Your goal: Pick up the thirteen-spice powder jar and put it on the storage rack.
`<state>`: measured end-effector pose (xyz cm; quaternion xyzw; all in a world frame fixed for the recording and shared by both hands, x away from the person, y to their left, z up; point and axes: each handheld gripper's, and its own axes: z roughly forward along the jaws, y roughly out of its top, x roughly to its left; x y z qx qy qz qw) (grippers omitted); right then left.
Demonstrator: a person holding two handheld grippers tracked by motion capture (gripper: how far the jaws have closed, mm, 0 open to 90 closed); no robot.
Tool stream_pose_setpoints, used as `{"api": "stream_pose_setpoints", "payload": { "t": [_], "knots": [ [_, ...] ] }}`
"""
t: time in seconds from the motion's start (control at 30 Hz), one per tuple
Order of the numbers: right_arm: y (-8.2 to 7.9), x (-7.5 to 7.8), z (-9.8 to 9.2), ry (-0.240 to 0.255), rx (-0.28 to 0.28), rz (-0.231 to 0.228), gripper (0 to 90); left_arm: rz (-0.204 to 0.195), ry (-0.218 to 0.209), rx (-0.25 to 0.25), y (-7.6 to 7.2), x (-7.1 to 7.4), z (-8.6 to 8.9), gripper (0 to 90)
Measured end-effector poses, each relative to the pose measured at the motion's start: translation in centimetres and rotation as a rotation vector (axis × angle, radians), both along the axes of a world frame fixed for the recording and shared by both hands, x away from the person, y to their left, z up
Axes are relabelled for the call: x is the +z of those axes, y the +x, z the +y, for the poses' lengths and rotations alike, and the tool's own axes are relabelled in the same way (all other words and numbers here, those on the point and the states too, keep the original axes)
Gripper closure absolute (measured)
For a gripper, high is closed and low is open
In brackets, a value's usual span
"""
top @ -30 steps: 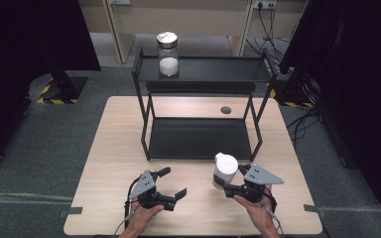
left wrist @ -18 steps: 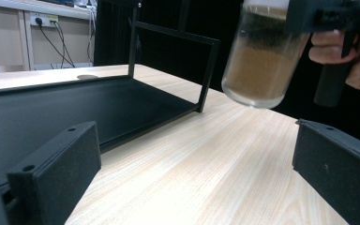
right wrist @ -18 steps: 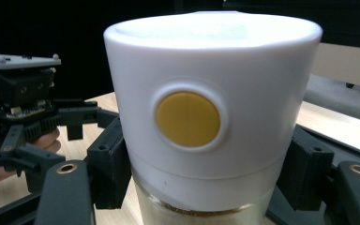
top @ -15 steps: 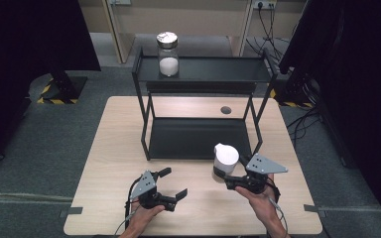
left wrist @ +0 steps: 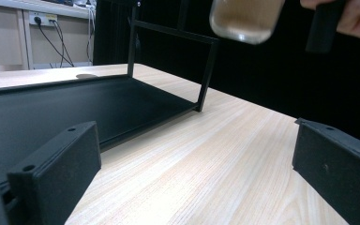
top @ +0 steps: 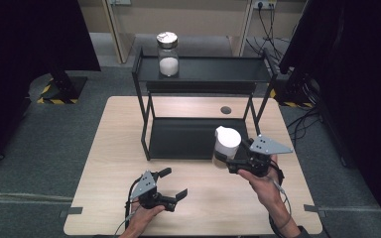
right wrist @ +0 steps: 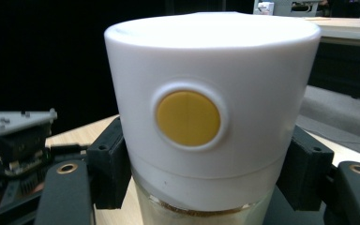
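Ahead of both grippers stands the black two-tier rack [top: 201, 99], the largest item on the wooden table [top: 109, 148]; its lower tray lies just beyond the right gripper [top: 226, 162], and its upper shelf, further forward and higher, carries a second glass jar with a metal lid [top: 168, 53] at its left end. The right gripper holds a white-capped jar [top: 225, 147] clear of the table, just short of the front edge of the lower tray. The jar's long axis is roughly upright, with a slight lean, cap uppermost. In the right gripper view the jaws are clamped on the jar body just below the white cap [right wrist: 213, 112], one pad on each side, and a round yellow button [right wrist: 188, 117] on the cap faces the camera. The right gripper is therefore the nearer tool to the rack, and any placement would likely proceed forward from it. The left gripper [top: 171, 184] sits low near the table's near edge, to the left of the jar and well apart from it. Its jaws stand wide apart and hold nothing; in the left gripper view the jar's base [left wrist: 246, 18] appears above and beyond them.
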<state>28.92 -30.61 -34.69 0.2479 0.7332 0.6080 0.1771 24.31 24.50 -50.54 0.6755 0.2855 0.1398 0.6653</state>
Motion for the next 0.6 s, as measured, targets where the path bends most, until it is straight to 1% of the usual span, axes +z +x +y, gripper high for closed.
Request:
{"api": "stream_pose_setpoints", "payload": {
  "t": [0.2,0.4,0.53,0.6],
  "knots": [
    [1.0,1.9,0.1,0.008,0.007,-0.004,31.0,0.001,0.002,-0.001,0.0,0.0,0.0,0.8],
    [2.0,3.7,0.6,0.01,0.014,-0.013,31.0,0.002,0.002,-0.002,0.0,0.0,0.0,0.9],
    [2.5,4.9,1.0,0.003,0.016,-0.018,31.0,0.002,0.002,-0.003,0.0,0.0,0.0,0.9],
    [2.8,5.4,1.2,0.0,0.013,-0.014,31.0,0.002,0.002,-0.004,0.1,0.0,0.0,0.9]
  ]
}}
